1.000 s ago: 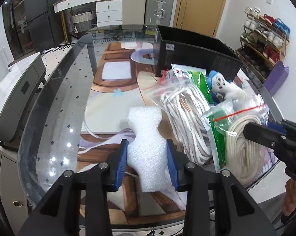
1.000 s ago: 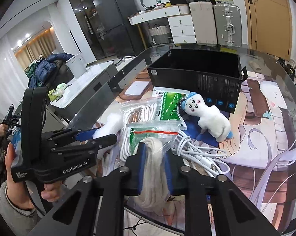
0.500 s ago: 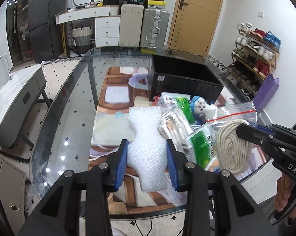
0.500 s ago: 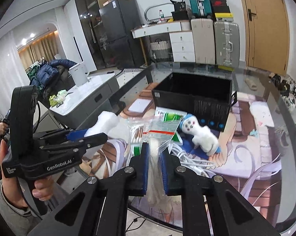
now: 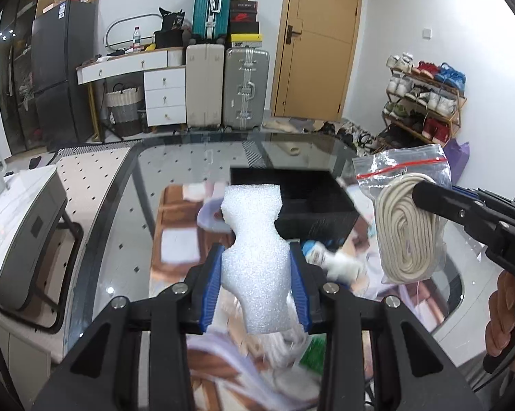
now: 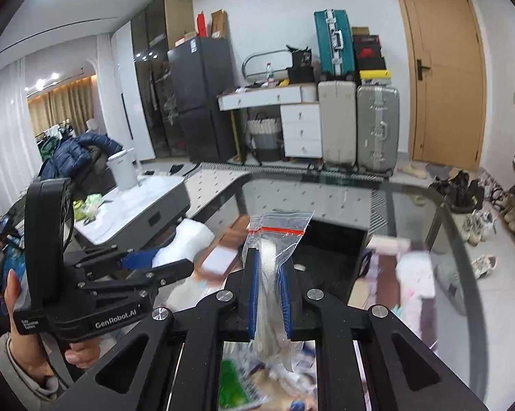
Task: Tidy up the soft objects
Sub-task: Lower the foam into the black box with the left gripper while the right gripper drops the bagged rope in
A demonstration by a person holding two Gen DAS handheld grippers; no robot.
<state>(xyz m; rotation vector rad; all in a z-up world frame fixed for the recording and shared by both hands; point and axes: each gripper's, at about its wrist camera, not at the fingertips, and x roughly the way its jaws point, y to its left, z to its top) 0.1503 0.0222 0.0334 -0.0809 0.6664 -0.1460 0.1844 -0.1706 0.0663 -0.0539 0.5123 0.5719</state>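
My left gripper [image 5: 255, 260] is shut on a white foam piece [image 5: 254, 250] and holds it in the air above the glass table, short of the black box [image 5: 312, 202]. The foam also shows in the right wrist view [image 6: 185, 243]. My right gripper [image 6: 267, 270] is shut on a clear zip bag of cream rope [image 6: 271, 250], lifted off the table near the box [image 6: 329, 246]. In the left wrist view the bag of rope [image 5: 408, 226] hangs at the right. A white plush toy [image 5: 339, 263] lies blurred below on the table.
Other bagged ropes and a green packet [image 6: 237, 390] lie on the glass table [image 5: 127, 239] near its front edge. A grey side cabinet [image 5: 14, 233] stands left of the table. Suitcases [image 5: 226, 85] and a shoe rack [image 5: 425, 102] stand at the back.
Both grippers have risen well above the table with their loads and moved toward the black box. The bag of rope left the pile and now hangs free.
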